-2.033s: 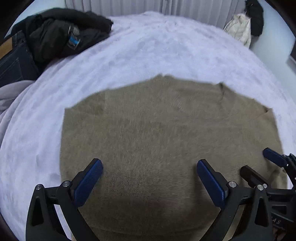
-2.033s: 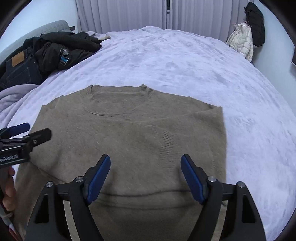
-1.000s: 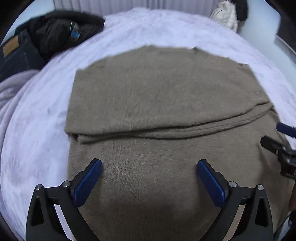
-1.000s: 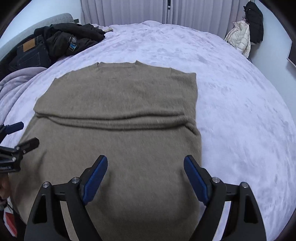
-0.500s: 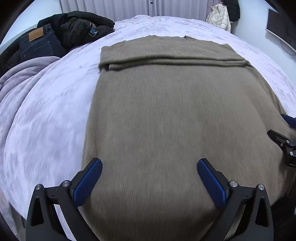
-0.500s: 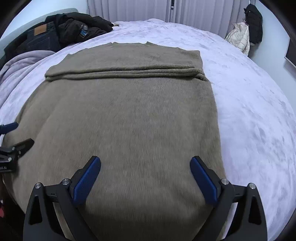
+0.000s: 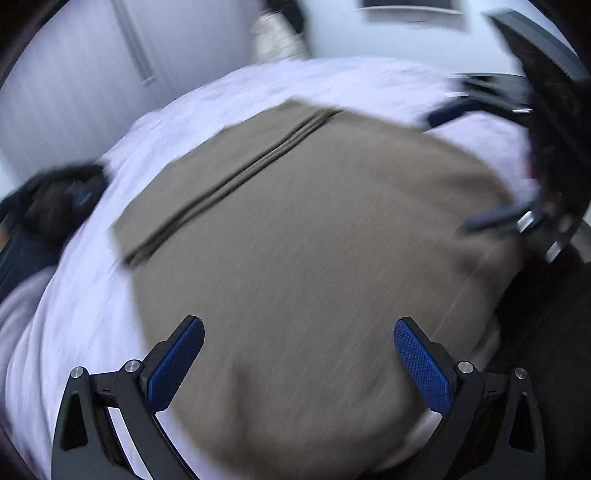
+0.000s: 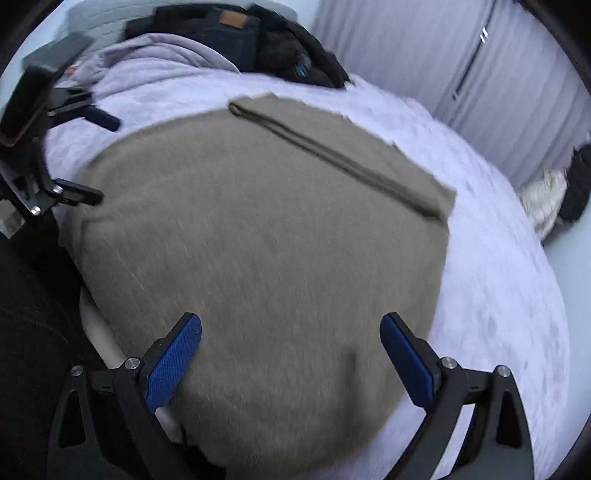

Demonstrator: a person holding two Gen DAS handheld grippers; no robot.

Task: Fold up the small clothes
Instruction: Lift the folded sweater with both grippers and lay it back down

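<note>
An olive-brown sweater (image 7: 314,229) lies flat on the pale lilac bed cover (image 7: 85,306). Its far end is folded over into a band (image 7: 236,162), which also shows in the right wrist view (image 8: 332,155). My left gripper (image 7: 299,332) hovers open over the sweater's near end with nothing between its blue pads (image 7: 173,369). My right gripper (image 8: 291,325) is open the same way over the sweater (image 8: 258,240). Each gripper appears at the side of the other's view, left (image 8: 99,158) and right (image 7: 447,171), with jaws apart. Both views are blurred.
A pile of dark clothes and jeans (image 8: 258,33) and a lilac blanket (image 8: 159,51) lie at the bed's far side. Curtains (image 8: 498,74) hang behind, with a white jacket (image 8: 543,199) beside them. The mattress edge (image 8: 99,332) and dark fabric (image 8: 33,332) lie at the near left.
Both grippers have drawn back toward the sweater's near end and rolled, so the folded band now runs slantwise across each view. Both stay open and empty.
</note>
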